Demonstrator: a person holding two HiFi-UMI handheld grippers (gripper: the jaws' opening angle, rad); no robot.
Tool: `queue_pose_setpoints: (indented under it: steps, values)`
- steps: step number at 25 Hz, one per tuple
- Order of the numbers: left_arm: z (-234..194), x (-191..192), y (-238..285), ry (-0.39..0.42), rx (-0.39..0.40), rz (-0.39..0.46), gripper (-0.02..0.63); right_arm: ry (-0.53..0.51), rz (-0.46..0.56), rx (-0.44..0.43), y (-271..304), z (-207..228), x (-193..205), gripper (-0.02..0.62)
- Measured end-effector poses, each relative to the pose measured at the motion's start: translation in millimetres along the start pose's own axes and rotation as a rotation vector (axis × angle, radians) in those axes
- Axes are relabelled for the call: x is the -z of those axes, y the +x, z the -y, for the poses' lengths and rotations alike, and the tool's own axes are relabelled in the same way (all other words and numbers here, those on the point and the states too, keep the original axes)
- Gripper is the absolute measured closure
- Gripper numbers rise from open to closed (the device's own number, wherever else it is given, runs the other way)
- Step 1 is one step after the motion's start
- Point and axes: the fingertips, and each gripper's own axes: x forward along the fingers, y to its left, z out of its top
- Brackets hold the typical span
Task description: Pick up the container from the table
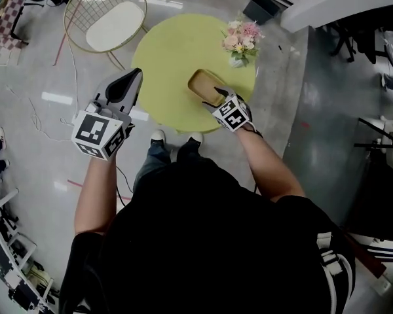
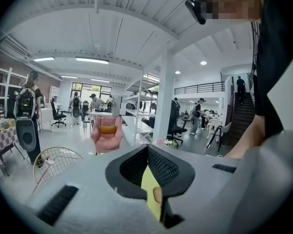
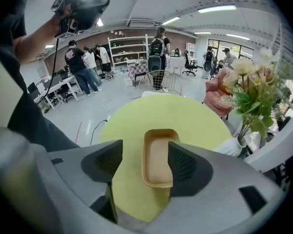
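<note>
The round yellow-green table (image 1: 164,64) fills the middle of my head view. The tan container (image 1: 205,84) lies on its right half, towards the edge nearest me, with a vase of flowers (image 1: 241,41) beyond it. It is a shallow oblong tray, open side up. Its long axis runs slantwise from upper left to lower right, the near end pointing at my right gripper (image 1: 216,97).

In the right gripper view the container (image 3: 156,155) stretches straight away along the jaws. They are spread wide: the right pad overlaps its right rim, though I cannot tell if they touch, and the left pad stands clear over bare table.

My left gripper (image 1: 134,78) hangs off the table's left edge, tips pressed together, holding nothing.
</note>
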Motion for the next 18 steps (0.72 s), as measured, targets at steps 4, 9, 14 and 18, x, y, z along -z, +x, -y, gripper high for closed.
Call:
queue_pose_setpoints:
  steps: [4,9,14,18]
  values:
    - [-2.5,4.1,3.8,0.005,0.007,-0.018,0.589,-0.03,-0.048,-0.014,16.3,-3.0,10.1,0.313]
    - [-5.8,10.7,8.3,-0.006,0.008,-0.034,0.589,-0.099,-0.119,-0.034,34.4,-6.9,27.5,0.313]
    - [-10.4,22.3,10.0,-0.018,0.012,-0.057,0.591,-0.089,-0.172,-0.061,53.9,-13.1,46.1,0.313]
    - [-14.2,30.4,7.2,-0.021,0.02,-0.077,0.589,-0.084,-0.206,-0.071,67.9,-16.4,56.2,0.323]
